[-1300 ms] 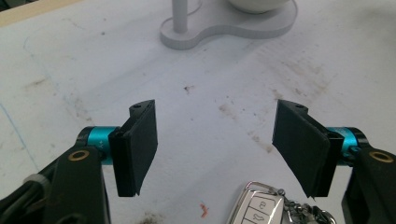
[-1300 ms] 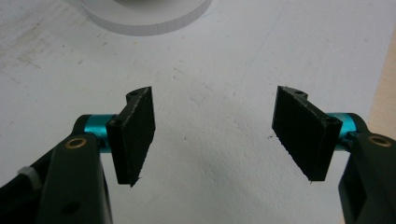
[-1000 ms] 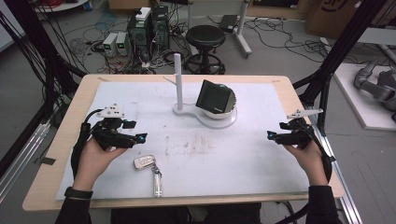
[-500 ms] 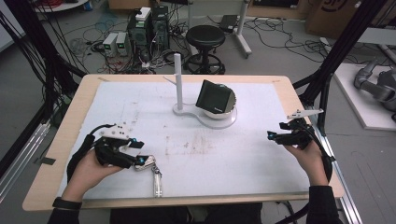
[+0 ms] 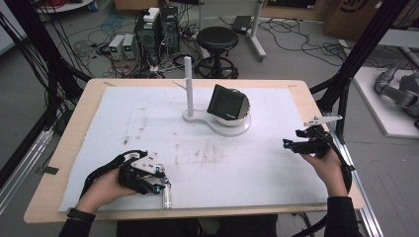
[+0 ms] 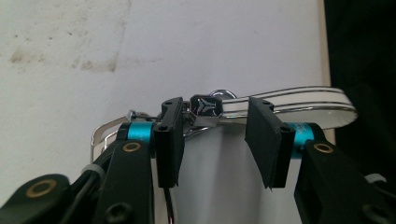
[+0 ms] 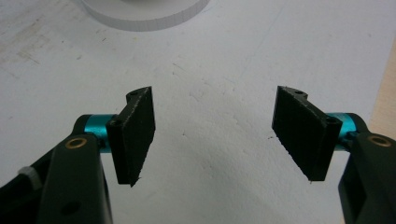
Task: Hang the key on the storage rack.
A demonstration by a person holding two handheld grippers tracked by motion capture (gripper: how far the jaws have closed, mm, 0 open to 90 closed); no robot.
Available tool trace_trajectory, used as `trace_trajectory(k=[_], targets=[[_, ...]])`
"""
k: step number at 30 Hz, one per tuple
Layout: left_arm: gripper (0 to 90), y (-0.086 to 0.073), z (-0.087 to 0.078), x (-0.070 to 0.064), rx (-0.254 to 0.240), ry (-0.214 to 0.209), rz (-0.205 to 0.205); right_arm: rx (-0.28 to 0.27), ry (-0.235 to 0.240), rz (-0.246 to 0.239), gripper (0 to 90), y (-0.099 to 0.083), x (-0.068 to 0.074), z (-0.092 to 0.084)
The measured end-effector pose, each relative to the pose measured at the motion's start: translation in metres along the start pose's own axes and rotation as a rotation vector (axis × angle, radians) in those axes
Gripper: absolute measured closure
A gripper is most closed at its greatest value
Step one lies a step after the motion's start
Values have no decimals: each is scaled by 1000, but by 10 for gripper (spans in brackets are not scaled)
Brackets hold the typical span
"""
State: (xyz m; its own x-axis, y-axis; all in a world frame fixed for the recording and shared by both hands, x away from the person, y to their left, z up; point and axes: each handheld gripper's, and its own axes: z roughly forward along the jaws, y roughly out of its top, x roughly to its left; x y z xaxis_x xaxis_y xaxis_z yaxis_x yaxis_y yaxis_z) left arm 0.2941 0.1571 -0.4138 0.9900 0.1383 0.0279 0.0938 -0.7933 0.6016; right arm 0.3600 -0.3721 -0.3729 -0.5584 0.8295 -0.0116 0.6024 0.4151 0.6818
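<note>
We hold our left tool [image 6: 212,140] half spread and just closing around the key ring [image 6: 205,109] near the worktop [image 5: 64,148] front edge, its long strap running sideways past the tool, while our spread right tool [image 7: 212,135] waits far off.

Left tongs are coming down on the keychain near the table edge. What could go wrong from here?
1. The left tongs have just been closing around the keychain, but the pads do not press it yet. The small metal clasp may slip sideways.
2. The keychain's white strap lies by the table's near edge; a nudge might push it off.
3. The pads may catch only the thin wire ring, giving a loose, swinging hold.
</note>
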Motion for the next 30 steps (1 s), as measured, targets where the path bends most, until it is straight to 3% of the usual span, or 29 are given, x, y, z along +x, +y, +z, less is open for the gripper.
trace_trajectory(k=[4,7,10,13,18,20,30], targets=[[560,3,3,0,-20,17,65,-1,0,2,309,0,-1,0],[567,6,7,4,-26,36,46,-1,1,-1,308,0,0,1],[559,13,16,12,-4,97,-16,3,3,-4,309,0,1,2],[544,19,20,17,-20,128,-39,3,2,-8,309,1,2,2],[548,22,18,14,-48,53,13,6,2,-5,309,0,2,3],[549,21,17,14,-51,14,15,6,2,-6,309,-1,1,3],[540,15,15,21,-42,-32,122,10,6,-9,309,0,2,4]])
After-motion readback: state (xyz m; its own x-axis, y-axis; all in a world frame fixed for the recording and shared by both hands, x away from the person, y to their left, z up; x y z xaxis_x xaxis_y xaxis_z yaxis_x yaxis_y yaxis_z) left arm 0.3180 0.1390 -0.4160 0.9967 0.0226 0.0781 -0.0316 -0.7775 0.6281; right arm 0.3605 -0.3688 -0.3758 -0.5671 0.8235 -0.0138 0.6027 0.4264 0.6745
